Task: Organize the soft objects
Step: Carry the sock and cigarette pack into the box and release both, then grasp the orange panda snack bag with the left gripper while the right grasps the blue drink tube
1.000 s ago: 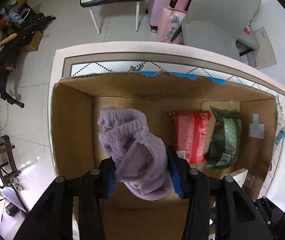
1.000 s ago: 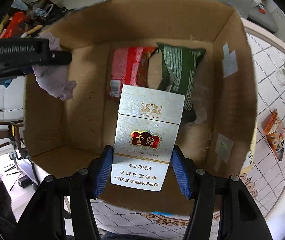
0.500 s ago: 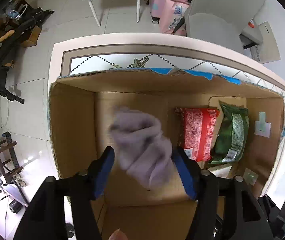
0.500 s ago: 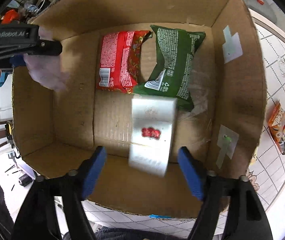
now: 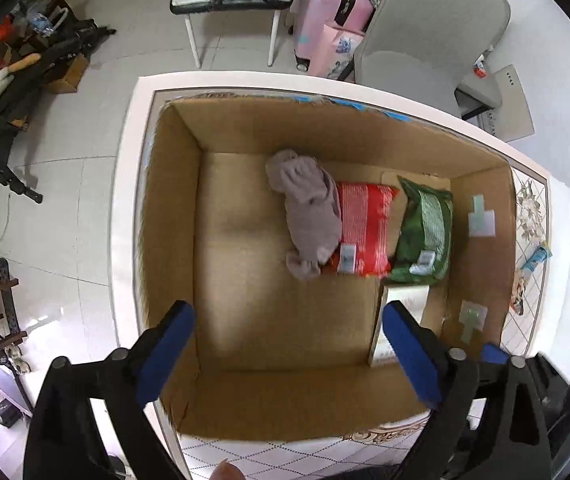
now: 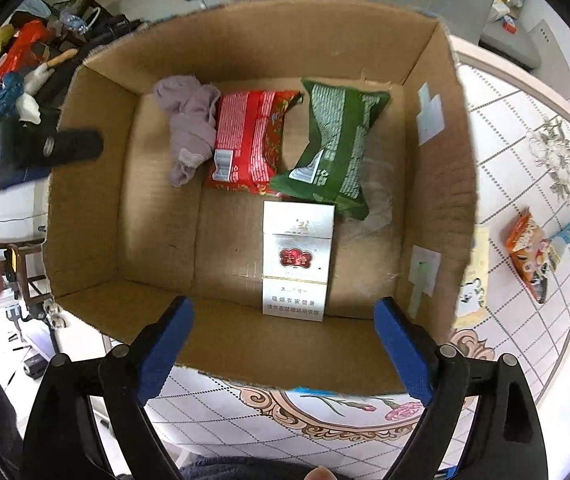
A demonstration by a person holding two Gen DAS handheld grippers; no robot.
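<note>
A limp purple sock (image 6: pixel 189 120) lay in the cardboard box (image 6: pixel 85 184), touching a red snack packet (image 6: pixel 251 140); light and floppy, likely best pinched mid-bundle. Both the left gripper (image 5: pixel 289 350) and right gripper (image 6: pixel 283 344) hovered spread, empty (cigarette pack (image 6: pixel 297 260) bore Chinese characters).

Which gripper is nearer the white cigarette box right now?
Right. The right gripper hangs open just above the near end of the white cigarette box. The left gripper, also open, hovers over the carton's bare middle, the box off to its right.
</note>
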